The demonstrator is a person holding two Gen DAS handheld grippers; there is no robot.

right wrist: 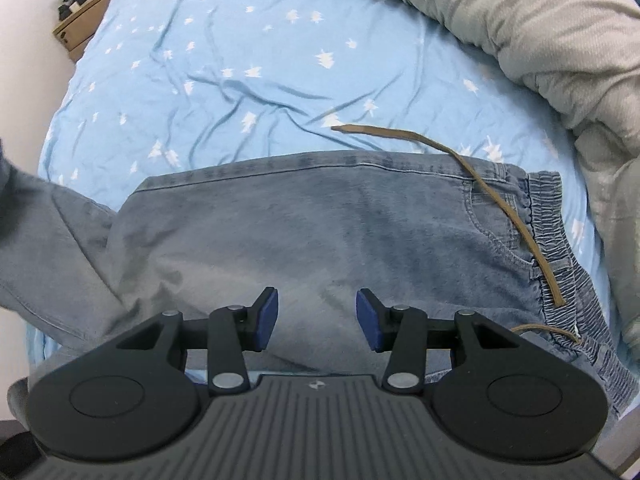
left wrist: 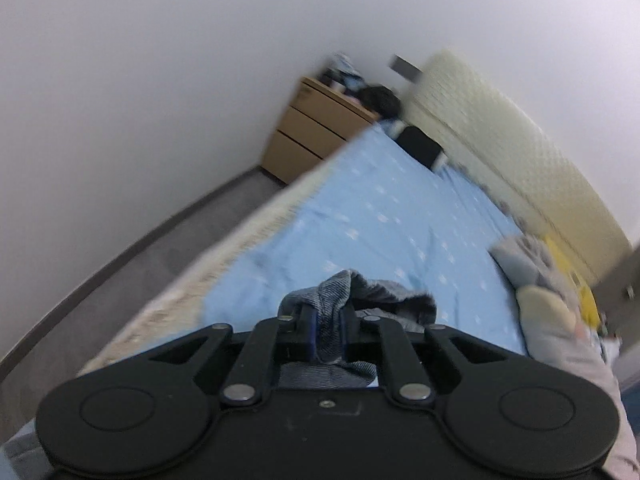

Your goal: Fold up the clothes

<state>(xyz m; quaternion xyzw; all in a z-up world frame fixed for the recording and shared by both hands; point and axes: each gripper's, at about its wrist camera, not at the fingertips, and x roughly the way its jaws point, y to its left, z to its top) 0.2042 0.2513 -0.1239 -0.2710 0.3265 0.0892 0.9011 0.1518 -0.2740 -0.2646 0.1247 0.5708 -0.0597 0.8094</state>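
Presently your jeans [right wrist: 320, 232] lie flat across the bed's blue starred sheet [right wrist: 224, 60], waistband to the right, a brown drawstring [right wrist: 472, 168] trailing over the pocket onto the sheet. Your right tongs [right wrist: 317, 320] hover above the denim, pads parted, gripping nothing. Your left tongs [left wrist: 328, 332] are clamped on a bunched denim fold. A grey quilt [right wrist: 540, 28] borders the far right.
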